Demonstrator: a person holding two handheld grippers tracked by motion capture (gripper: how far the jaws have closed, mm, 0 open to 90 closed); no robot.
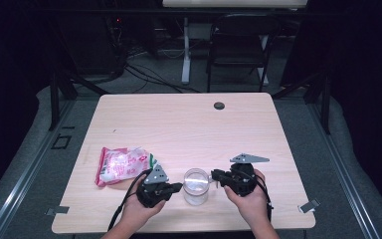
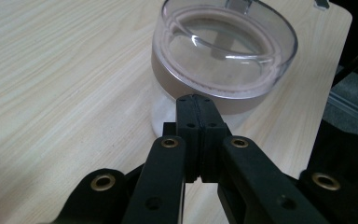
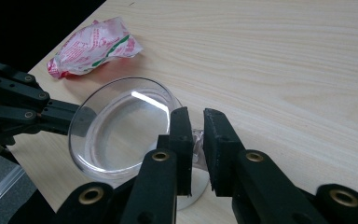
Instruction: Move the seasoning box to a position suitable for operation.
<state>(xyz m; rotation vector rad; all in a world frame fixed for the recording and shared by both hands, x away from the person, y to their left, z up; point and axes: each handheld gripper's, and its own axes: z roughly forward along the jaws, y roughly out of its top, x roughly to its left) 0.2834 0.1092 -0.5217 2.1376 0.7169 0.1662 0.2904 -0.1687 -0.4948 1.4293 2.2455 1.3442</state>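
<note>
Where fingers meet, a round clear-plastic jar, seemingly lidded.

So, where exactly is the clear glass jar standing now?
In the high view the clear glass jar stands near the table's front edge, between the left gripper and the right gripper.

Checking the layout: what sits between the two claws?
The clear glass stands between the left claw and right claw, seen in the high view.
</note>
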